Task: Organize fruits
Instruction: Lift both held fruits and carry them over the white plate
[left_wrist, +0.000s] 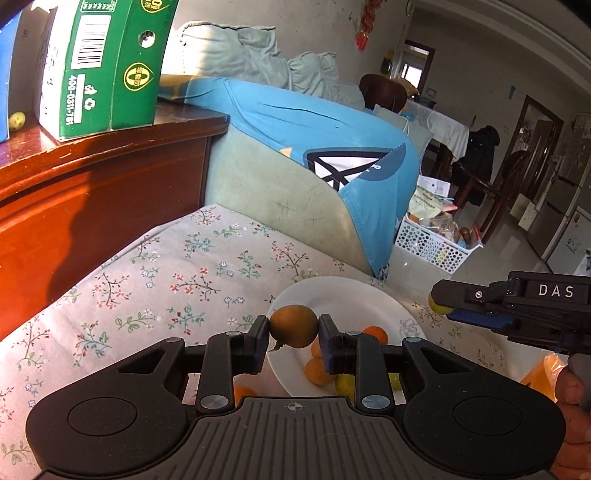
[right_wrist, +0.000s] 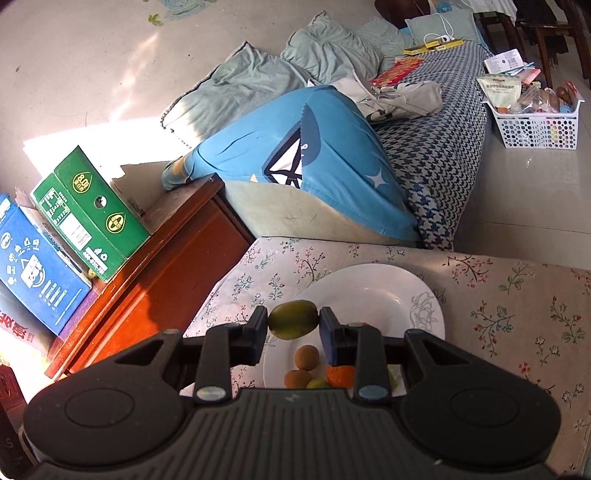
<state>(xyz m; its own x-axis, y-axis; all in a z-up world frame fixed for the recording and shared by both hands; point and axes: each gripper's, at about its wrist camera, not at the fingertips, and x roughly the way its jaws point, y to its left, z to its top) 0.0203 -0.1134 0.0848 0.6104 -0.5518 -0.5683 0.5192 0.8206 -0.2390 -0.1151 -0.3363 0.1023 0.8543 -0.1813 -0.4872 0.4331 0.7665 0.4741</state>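
My left gripper (left_wrist: 293, 326) is shut on a small brown round fruit (left_wrist: 293, 326), held above the near rim of a white plate (left_wrist: 347, 295). Several orange and green fruits (left_wrist: 317, 370) lie on that plate. My right gripper (right_wrist: 293, 321) is shut on a green oval fruit (right_wrist: 293, 319) above the same white plate (right_wrist: 384, 291), where brown fruits (right_wrist: 306, 357) and an orange one (right_wrist: 340, 374) rest. In the left wrist view the right gripper (left_wrist: 439, 306) enters from the right with the yellow-green fruit (left_wrist: 436, 305) at its tip.
The plate sits on a floral cloth (left_wrist: 177, 280). A red-brown wooden cabinet (left_wrist: 92, 192) with a green carton (left_wrist: 96, 66) stands to the left. A blue-covered cushion (left_wrist: 314, 147) lies behind. A white basket (right_wrist: 535, 125) sits on the floor. An orange bag (left_wrist: 543, 373) lies near a hand.
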